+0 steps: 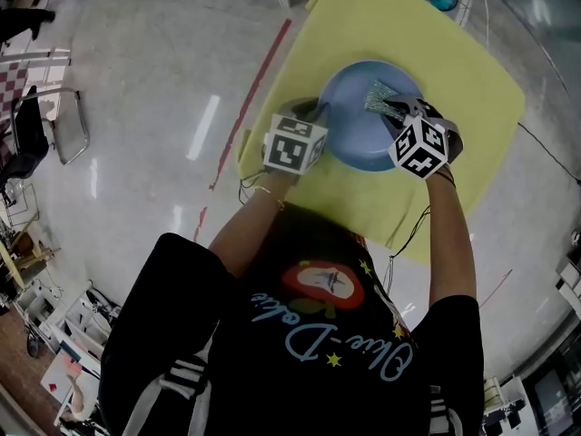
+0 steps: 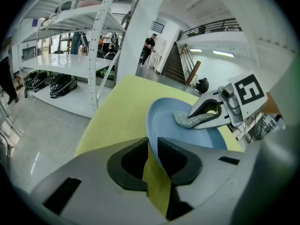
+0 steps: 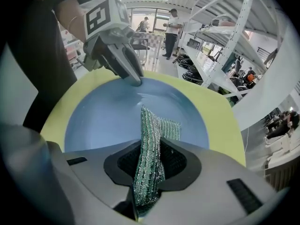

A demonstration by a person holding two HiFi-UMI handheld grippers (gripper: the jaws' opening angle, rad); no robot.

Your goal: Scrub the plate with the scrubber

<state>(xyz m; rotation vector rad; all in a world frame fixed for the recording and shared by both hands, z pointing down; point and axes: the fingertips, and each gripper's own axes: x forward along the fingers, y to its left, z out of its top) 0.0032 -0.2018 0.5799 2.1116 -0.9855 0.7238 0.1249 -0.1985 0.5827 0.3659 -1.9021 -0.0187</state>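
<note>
A blue plate lies on a yellow table. My left gripper is shut on the plate's left rim, which runs edge-on between the jaws in the left gripper view. My right gripper is shut on a silvery green mesh scrubber. The scrubber's free end lies on the plate's inner surface, towards its far right. In the left gripper view the scrubber hangs from the right gripper's jaws over the plate.
The yellow table's left edge borders a glossy grey floor with a red line. White metal shelving stands beyond the table. People stand in the background, far off. A chair sits at the far left.
</note>
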